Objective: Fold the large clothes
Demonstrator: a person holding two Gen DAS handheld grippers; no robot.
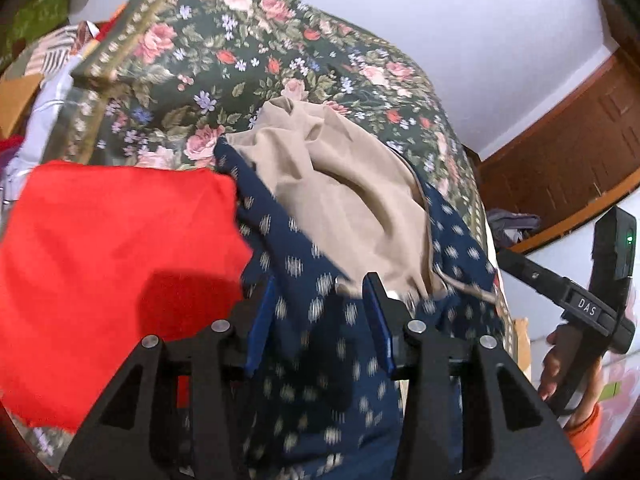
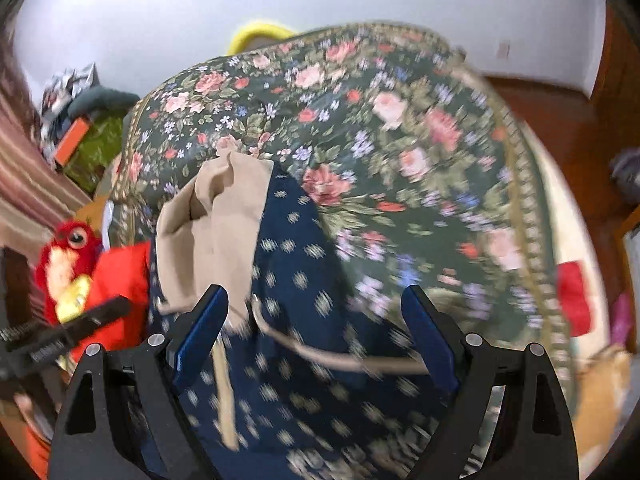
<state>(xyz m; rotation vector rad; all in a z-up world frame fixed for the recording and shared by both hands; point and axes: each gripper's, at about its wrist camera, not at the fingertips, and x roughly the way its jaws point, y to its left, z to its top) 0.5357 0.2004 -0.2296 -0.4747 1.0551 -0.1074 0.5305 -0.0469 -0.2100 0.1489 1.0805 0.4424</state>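
Left gripper (image 1: 320,292) jaws part-spread, navy dotted garment (image 1: 304,344) between them, pinch unclear through blur. Right gripper (image 2: 316,312) jaws spread wide over the same cloth, gripping nothing. Garment lies on floral bedspread (image 2: 400,160), beige lining (image 1: 340,192) exposed; red cloth (image 1: 112,264) beside it, red plush toy (image 2: 68,264) further left.

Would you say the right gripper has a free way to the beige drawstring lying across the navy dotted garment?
Probably yes. The right gripper stands wide open with nothing between its fingers, and the beige drawstring lies exposed on top of the navy dotted garment, just below the fingertips. Motion blur hides how near they are.
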